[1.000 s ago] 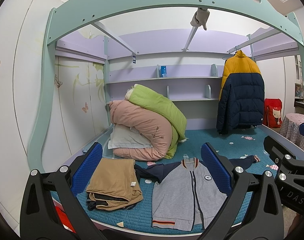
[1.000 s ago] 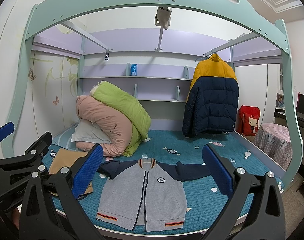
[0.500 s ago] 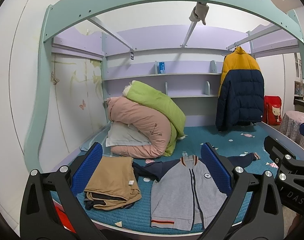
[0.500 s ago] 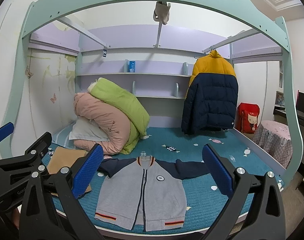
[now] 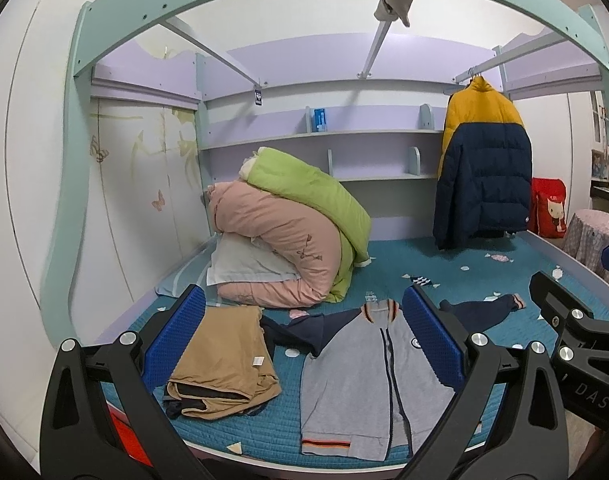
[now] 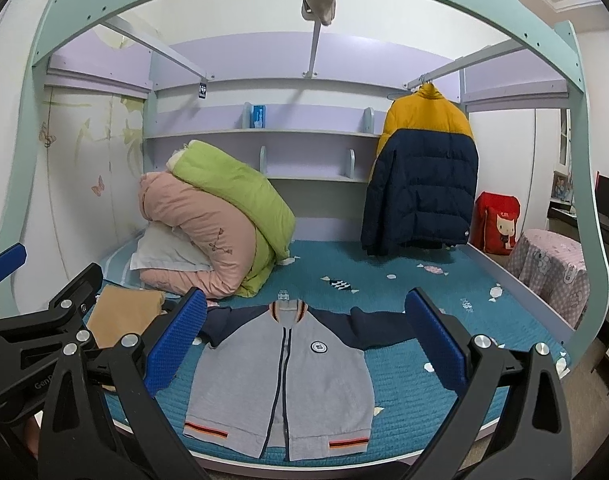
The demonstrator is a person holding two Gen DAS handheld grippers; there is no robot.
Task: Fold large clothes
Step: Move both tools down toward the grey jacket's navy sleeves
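Observation:
A grey zip jacket (image 6: 288, 380) with navy sleeves and striped hem lies flat, front up, on the teal bed cover (image 6: 404, 276). The left wrist view shows the same jacket (image 5: 368, 376) right of centre. My right gripper (image 6: 304, 336) hovers open in front of the bed edge, nothing between its blue pads (image 6: 436, 340). My left gripper (image 5: 304, 336) is open too and holds nothing. A folded tan garment (image 5: 224, 364) rests on darker folded clothes to the jacket's left.
Rolled pink and green quilts (image 5: 288, 236) with a pillow are piled at the back left. A yellow and navy puffer coat (image 6: 420, 176) hangs from a rail at the right. A pink covered stool (image 6: 548, 276) and a red bag (image 6: 498, 224) stand beyond the bed's right side.
Both grippers have edged forward and tilted down a little, so the jacket and bed look slightly larger and higher in view. Nothing on the bed has moved.

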